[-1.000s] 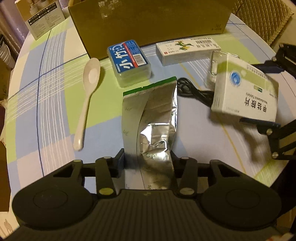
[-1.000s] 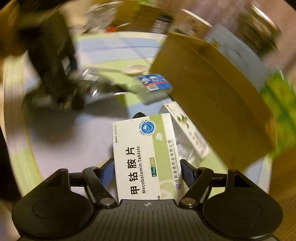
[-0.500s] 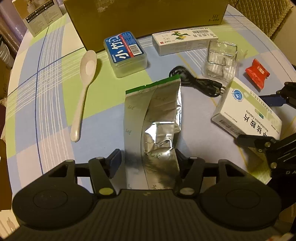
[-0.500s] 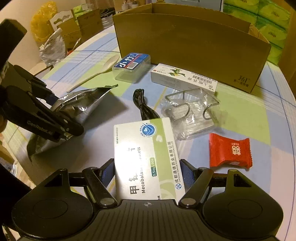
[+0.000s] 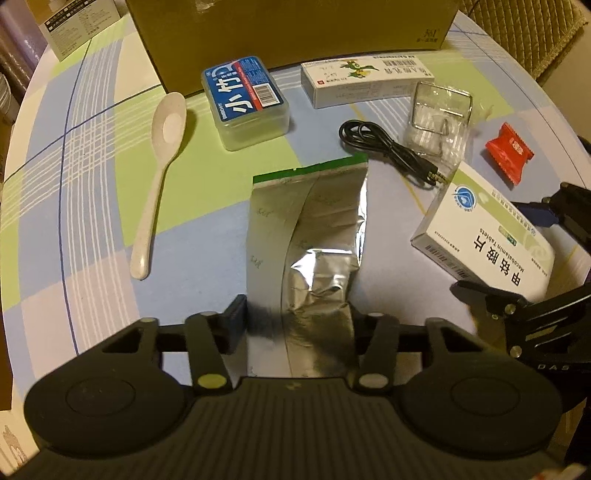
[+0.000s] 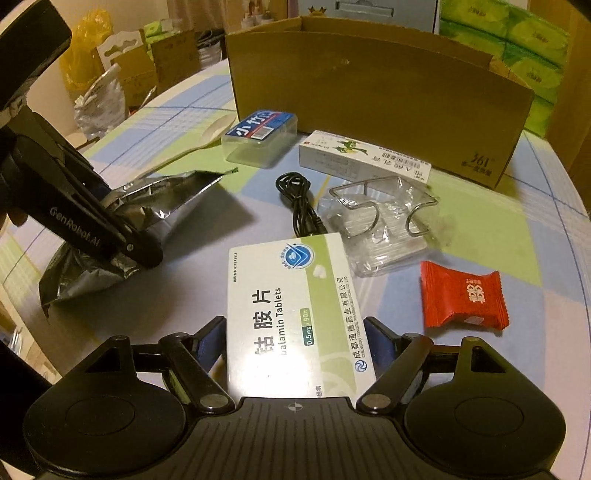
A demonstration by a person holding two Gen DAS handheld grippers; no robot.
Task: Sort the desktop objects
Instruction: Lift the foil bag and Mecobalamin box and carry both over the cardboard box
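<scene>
Two things are already in hand above the table (image 5: 92, 192): the left gripper (image 5: 297, 321) pinches a foil bag (image 5: 306, 236), light, crinkly, best held low; the right gripper (image 6: 293, 338) clamps a stiff, light pill box (image 6: 295, 306) by its edges.

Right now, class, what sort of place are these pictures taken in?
Probably a home room used partly for storage: a round table under a checked blue-and-green tablecloth, stacked green tissue packs behind a brown cardboard box, and a woven chair cushion.
</scene>
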